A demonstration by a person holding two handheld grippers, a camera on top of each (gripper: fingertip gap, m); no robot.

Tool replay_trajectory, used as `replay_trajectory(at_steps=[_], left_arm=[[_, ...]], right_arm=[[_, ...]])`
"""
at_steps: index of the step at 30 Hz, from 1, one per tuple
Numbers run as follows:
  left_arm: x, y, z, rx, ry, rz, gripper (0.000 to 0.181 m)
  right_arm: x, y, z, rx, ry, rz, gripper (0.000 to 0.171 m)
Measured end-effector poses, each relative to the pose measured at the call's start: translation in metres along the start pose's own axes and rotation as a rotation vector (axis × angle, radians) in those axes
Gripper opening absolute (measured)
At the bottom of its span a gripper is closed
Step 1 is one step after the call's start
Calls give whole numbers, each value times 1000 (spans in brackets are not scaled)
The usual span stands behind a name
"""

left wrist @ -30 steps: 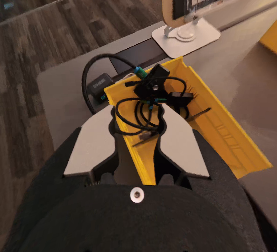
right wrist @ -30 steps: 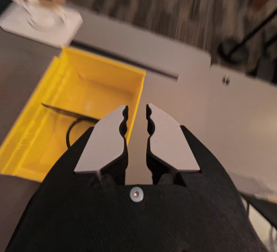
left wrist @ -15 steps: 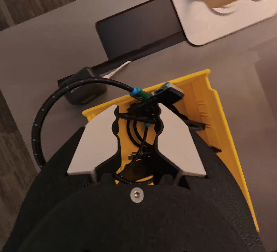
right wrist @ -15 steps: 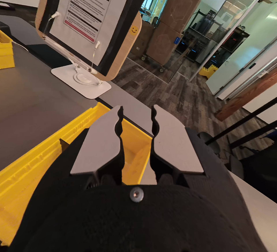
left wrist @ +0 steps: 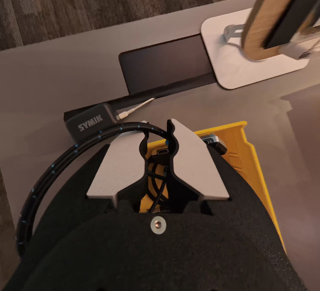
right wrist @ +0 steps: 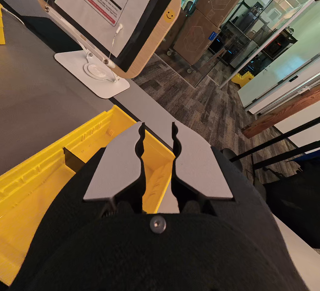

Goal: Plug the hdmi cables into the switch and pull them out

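Left gripper point(left wrist: 156, 126) parted, nothing clamped, straddling the braided HDMI cable point(left wrist: 72, 151) over the yellow bin point(left wrist: 242, 152); switch point(left wrist: 162, 151) inside, port bare. Best pinched near the plug, not mid-cord. Right gripper point(right wrist: 156, 125) apart, empty, idle.

I see the switch point(left wrist: 210, 141), a small grey and black box with open ports, sitting in the yellow bin point(left wrist: 242, 152). One black braided cable point(left wrist: 57, 166) arcs out left over the table; thinner cables point(left wrist: 155, 177) coil below.
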State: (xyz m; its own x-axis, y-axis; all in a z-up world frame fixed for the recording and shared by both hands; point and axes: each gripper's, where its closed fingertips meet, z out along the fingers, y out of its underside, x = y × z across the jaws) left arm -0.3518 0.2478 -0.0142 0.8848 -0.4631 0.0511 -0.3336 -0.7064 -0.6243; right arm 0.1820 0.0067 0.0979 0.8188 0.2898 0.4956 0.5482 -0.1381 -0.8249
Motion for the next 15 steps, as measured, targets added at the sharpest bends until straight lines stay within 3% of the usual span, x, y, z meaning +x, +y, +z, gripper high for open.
replay_trajectory(at_steps=[15], left_arm=[[70, -53, -124, 214, -31, 204, 8]], right_arm=[[-39, -18, 16, 4, -74, -106, 28]])
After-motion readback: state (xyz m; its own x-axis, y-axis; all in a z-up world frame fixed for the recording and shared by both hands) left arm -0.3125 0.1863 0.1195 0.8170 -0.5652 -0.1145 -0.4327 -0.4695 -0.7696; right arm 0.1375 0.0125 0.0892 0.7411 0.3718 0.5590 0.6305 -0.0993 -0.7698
